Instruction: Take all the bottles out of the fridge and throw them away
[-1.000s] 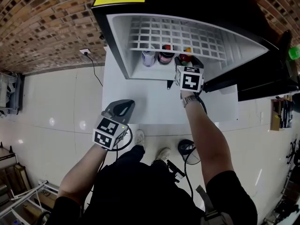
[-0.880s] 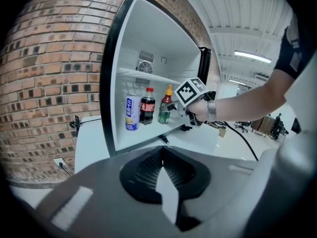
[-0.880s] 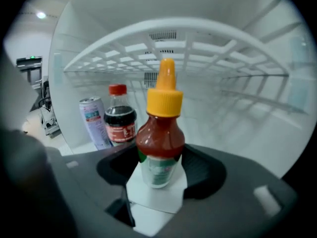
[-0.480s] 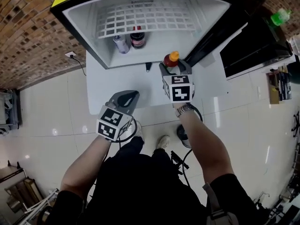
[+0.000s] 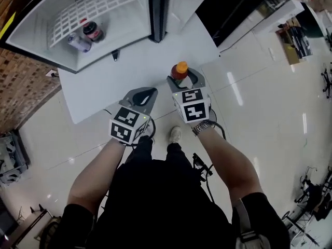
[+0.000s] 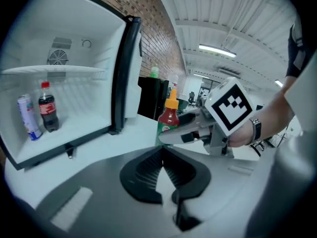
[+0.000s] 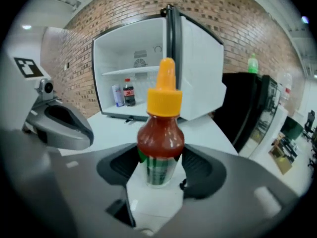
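My right gripper [image 5: 181,78] is shut on a red sauce bottle [image 5: 180,70] with an orange cap, held upright over the white platform, clear of the fridge. In the right gripper view the pads [image 7: 198,167] press the bottle [image 7: 159,138] at its green label. My left gripper [image 5: 144,94] hangs just left of it, shut with nothing in it, and its own view shows the jaw tips meeting. The open fridge [image 5: 62,61] at upper left holds a cola bottle [image 5: 94,31] and a can [image 5: 79,42], seen too as the cola bottle [image 6: 48,114] and the can [image 6: 28,117].
The fridge stands on a white platform [image 5: 104,87] with its door [image 5: 158,9] swung open. To the right is a black cabinet [image 7: 252,108] with a green bottle [image 7: 252,63] on top. Glossy tiled floor [image 5: 270,118] lies around, and my feet [image 5: 174,134] are below the grippers.
The right gripper has drawn the sauce bottle out of the fridge and back toward me. Both grippers have swung away from the fridge, which now sits at the upper left.
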`<state>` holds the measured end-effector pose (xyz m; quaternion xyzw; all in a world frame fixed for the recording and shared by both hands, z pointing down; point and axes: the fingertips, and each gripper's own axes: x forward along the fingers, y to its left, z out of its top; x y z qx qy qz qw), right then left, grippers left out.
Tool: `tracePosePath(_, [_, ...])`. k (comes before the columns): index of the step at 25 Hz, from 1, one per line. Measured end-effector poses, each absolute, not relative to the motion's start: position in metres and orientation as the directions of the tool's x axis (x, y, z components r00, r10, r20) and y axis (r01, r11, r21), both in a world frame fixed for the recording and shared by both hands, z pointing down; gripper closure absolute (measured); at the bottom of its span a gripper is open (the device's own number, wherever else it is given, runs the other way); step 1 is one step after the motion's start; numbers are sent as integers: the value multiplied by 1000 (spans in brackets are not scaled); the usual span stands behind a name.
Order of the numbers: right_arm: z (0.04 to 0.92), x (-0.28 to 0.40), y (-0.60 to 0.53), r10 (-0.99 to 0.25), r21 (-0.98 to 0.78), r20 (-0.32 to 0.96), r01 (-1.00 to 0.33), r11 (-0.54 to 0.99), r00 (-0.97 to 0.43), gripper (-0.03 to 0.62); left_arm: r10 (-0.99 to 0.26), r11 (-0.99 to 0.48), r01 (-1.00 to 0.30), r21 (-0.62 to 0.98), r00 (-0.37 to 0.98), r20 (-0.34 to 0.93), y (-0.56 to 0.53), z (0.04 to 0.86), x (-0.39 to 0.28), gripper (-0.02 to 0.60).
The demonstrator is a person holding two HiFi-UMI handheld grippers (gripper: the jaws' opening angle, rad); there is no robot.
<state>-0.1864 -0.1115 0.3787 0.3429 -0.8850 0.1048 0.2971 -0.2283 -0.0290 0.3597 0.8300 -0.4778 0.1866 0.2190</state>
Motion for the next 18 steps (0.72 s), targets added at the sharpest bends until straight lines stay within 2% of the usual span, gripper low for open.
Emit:
tracePosePath(9, [438, -46, -66, -537, -45, 687, -767, 641, -489, 319, -562, -617, -766, 180, 589, 580, -24, 403, -92, 578])
tracePosePath(18, [524, 55, -19, -480, -123, 774, -841, 527, -414, 321, -389, -719, -659, 221, 646, 657, -2, 461, 16, 578])
